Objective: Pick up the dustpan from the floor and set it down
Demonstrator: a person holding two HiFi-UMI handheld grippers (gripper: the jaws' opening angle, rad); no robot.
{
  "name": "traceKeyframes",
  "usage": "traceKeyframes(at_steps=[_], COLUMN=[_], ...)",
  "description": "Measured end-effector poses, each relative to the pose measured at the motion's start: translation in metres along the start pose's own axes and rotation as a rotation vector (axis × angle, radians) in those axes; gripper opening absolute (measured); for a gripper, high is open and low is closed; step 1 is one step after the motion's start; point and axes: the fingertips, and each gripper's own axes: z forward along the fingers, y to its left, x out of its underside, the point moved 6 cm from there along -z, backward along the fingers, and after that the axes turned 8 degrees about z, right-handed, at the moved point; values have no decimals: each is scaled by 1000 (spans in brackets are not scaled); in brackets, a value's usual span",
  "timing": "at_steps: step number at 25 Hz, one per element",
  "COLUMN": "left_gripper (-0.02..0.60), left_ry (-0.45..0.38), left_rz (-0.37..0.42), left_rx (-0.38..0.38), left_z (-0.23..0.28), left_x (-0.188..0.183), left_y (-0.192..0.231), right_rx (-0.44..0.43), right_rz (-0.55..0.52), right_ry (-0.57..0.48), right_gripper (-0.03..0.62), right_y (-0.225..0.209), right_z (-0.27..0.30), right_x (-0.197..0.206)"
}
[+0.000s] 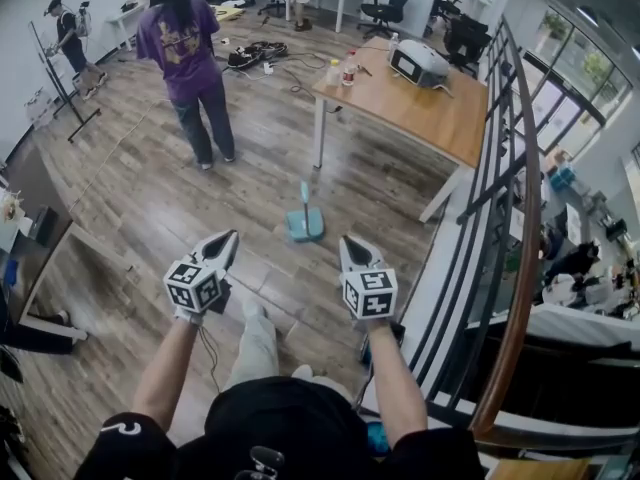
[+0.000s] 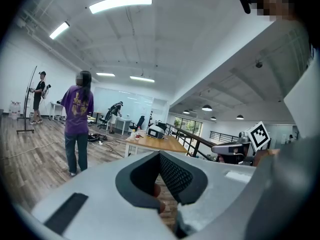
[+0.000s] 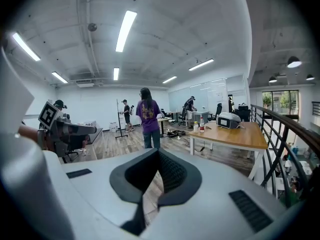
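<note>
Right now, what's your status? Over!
Left gripper shut, empty. Right gripper shut, empty. Dustpan on floor ahead, untouched. Nothing between; person in purple farther back.

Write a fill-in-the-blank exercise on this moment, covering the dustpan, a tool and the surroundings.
1. The dustpan rests on the ____, its handle upright.
2. The person standing left of the table wears a ____ shirt.
3. The right tool has its jaws ____, with nothing between them.
4. The railing runs along the ____ side of the head view.

Missing words: floor; purple; shut; right
</note>
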Motion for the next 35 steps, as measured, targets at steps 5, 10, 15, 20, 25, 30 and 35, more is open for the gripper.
traceKeyframes(at_steps=[5,10,15,20,25,30,35], left_gripper=[-5,-5,-5,-5,-5,-5,-5], left_ry=[1,5,5,4,8,6,-9], left_rz=[-14,-19,-15,-19,-38,-50,-79], left_rx=[21,55,101,135,165,185,195], left_z=[36,84,131,164,181,195,203], left_x=[0,-9,-28,-43,-46,-46,-47], left_y=[39,88,144,201,247,284,303], right_rx=[18,44,79,110,138,159,170], right_rz=[-7,0,3,9,8,21,17], right_ry=[8,16,12,17,23,23,49], right_gripper=[-6,-6,-5,-6,-5,-6,-6], right_y=[-4,-12,-11,-2,13,24,32], right_z=[45,102,162,218,263,296,309], right_x=[-10,-28,-54,-75,-86,-95,-98])
